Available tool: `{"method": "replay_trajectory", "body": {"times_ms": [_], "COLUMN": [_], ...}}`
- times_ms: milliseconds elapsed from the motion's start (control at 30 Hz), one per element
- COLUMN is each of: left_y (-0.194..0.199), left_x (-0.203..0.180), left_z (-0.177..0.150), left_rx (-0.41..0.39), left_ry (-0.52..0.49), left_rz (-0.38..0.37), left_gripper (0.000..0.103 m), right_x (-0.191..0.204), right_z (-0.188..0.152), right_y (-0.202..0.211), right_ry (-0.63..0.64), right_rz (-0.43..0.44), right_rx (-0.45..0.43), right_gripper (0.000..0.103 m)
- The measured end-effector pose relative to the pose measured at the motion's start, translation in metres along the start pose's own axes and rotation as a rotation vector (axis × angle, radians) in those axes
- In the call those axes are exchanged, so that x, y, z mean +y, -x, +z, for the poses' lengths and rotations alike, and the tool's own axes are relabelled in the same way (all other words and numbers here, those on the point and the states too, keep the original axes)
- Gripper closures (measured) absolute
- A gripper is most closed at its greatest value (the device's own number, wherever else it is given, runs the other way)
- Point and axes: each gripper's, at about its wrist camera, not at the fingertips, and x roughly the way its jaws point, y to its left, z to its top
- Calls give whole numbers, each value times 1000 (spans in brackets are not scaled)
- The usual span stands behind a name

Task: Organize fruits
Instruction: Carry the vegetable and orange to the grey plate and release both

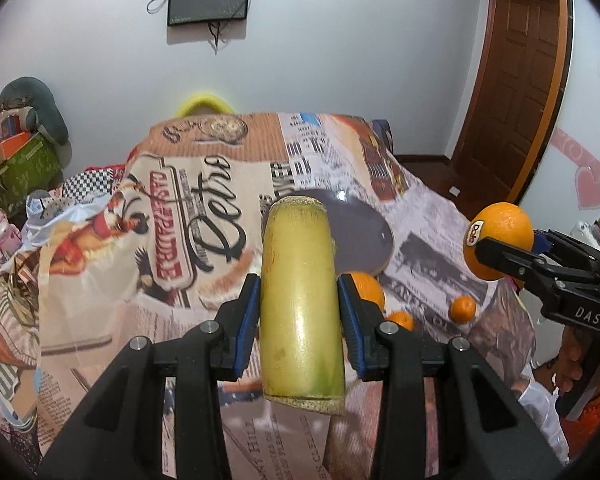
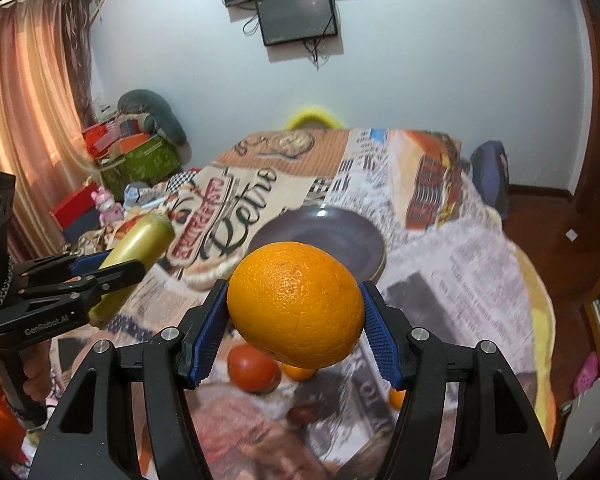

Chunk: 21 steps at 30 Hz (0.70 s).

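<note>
My left gripper (image 1: pixel 298 312) is shut on a yellow-green sugarcane piece (image 1: pixel 298 304) and holds it above the table; it also shows in the right wrist view (image 2: pixel 134 254). My right gripper (image 2: pixel 296 320) is shut on a large orange (image 2: pixel 296 304), seen with a sticker in the left wrist view (image 1: pixel 498 236). A grey-purple plate (image 2: pixel 340 236) lies on the table ahead, also in the left wrist view (image 1: pixel 360 232). Small oranges (image 1: pixel 462 308) and a red fruit (image 2: pixel 254 368) lie on the cloth below the grippers.
The table carries a newspaper-print cloth (image 2: pixel 480 264). A green box with clutter (image 2: pixel 140 164) and a pink toy (image 2: pixel 108 204) stand at the left. A yellow chair back (image 2: pixel 312 118) is behind the table. A wooden door (image 1: pixel 516 80) is at the right.
</note>
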Motion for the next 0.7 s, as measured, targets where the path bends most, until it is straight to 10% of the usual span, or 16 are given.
{"method": "replay_trajectory", "body": {"times_ms": [700], "left_y": [-63], "left_x": [16], "left_z": [60], "left_rx": [-27], "left_ry": [12], "left_rz": [20], "left_gripper": [65], "right_x": [-26], "right_z": [47], "right_y": [-54], "right_ry": [8], "right_rz": [-52], "right_rx": [-36], "right_gripper": [42]}}
